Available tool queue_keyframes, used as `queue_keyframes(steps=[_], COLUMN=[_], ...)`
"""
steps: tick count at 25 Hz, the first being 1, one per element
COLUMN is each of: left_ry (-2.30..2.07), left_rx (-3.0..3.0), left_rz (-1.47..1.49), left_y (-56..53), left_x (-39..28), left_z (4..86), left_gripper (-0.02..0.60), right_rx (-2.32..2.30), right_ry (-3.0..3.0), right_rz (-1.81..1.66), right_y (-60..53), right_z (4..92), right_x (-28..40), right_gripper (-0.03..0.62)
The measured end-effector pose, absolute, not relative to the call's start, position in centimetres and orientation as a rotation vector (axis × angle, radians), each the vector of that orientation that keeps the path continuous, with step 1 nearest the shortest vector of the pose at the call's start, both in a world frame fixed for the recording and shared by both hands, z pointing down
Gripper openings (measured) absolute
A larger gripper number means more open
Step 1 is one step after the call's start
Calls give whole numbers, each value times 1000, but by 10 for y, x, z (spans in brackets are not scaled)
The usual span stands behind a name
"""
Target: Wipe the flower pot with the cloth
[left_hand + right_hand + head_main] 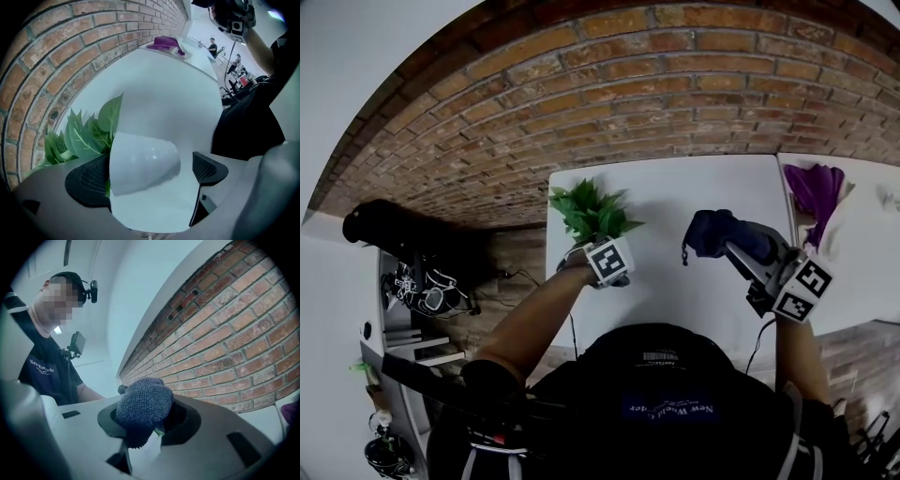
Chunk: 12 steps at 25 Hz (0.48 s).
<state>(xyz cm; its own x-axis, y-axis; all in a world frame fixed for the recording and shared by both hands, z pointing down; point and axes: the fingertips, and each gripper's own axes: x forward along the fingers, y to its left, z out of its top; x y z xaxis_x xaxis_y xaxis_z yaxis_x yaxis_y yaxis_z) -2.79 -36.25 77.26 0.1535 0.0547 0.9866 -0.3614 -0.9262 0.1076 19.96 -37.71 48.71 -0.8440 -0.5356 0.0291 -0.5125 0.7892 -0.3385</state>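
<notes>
Our left tongs (150,176) gape around the flower pot (136,159), seemingly ungripped; the right tongs (145,417) clench the cloth (143,404). We should close squarely before wiping.

**White, green and brick red around the table**

The table (694,187) is plain white. At the table's left edge, the flower pot (140,161) is glossy white, and its leaves (591,211) are bright green with paler veins. Over the table's right half, the cloth (143,406) is dark blue with a nubbly weave. Behind the table, the wall (675,84) is red-brown brick with pale mortar lines. Just past the table's right edge lies a purple fabric (816,187). The cube (609,260) beside the leaves shows black-and-white square markers.
</notes>
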Motion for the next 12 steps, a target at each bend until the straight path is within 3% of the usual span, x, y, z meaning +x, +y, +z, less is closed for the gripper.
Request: queue_keyframes(steps=[12], left_ry=[-253], left_rx=[2029], left_rz=[1955], left_y=[-369], left_x=[-29], left_z=[804], left_gripper=[550], right_rx=[-909], right_ry=[2881], right_rz=[-585], right_y=[-387], right_z=[507], right_x=[218], right_gripper=[118])
